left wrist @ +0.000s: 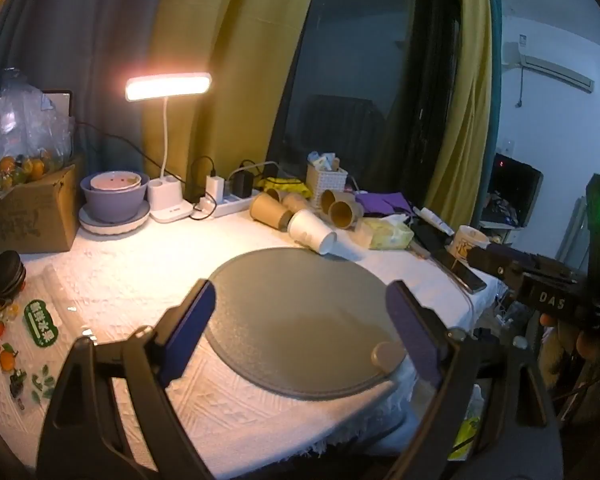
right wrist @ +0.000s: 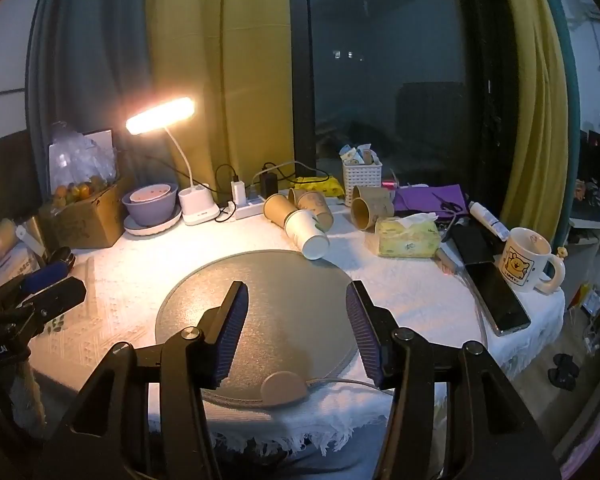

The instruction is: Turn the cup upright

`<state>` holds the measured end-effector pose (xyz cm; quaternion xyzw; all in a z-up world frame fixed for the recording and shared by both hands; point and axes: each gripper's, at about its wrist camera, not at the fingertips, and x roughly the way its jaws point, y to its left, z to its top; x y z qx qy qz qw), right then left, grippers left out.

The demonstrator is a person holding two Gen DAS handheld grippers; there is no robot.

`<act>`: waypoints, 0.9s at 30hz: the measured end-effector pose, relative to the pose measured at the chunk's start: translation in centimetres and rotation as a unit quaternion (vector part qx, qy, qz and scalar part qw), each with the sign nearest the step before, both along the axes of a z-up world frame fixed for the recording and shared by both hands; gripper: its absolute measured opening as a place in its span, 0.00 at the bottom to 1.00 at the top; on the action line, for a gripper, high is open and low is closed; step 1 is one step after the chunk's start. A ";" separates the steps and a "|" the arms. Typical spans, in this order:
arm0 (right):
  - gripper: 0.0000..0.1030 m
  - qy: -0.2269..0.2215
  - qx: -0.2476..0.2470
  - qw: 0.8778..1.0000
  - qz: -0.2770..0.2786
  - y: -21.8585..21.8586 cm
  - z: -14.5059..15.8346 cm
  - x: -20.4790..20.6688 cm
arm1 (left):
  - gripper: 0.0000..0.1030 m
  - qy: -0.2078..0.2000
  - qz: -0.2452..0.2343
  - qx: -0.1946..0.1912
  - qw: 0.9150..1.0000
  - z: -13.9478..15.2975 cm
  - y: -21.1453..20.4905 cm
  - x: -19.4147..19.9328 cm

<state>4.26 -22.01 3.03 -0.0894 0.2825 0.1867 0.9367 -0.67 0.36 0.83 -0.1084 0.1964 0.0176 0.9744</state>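
A white paper cup (left wrist: 312,232) lies on its side at the far edge of a round grey mat (left wrist: 300,320); it also shows in the right wrist view (right wrist: 309,234). Several brown paper cups (left wrist: 270,210) lie on their sides behind it. My left gripper (left wrist: 300,300) is open and empty above the near part of the mat, well short of the cup. My right gripper (right wrist: 296,300) is open and empty over the mat (right wrist: 260,292), also short of the cup. The right gripper's body shows at the right edge of the left wrist view (left wrist: 540,280).
A lit desk lamp (right wrist: 160,120), a purple bowl (right wrist: 150,206), a power strip (right wrist: 248,208) and a cardboard box (right wrist: 84,220) stand at the back left. A tissue pack (right wrist: 408,238), a white mug (right wrist: 524,258) and a phone (right wrist: 500,300) lie at the right.
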 end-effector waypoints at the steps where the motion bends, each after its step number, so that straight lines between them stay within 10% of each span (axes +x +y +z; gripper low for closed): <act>1: 0.52 0.000 0.000 1.000 0.000 0.0 0.1 0.1 | 0.85 0.000 0.000 0.000 1.000 -0.1 0.0 0.0; 27: 0.52 -0.005 -0.001 1.000 0.001 0.1 -0.3 -0.4 | 0.85 0.000 0.001 0.000 1.000 -0.3 0.0 -0.1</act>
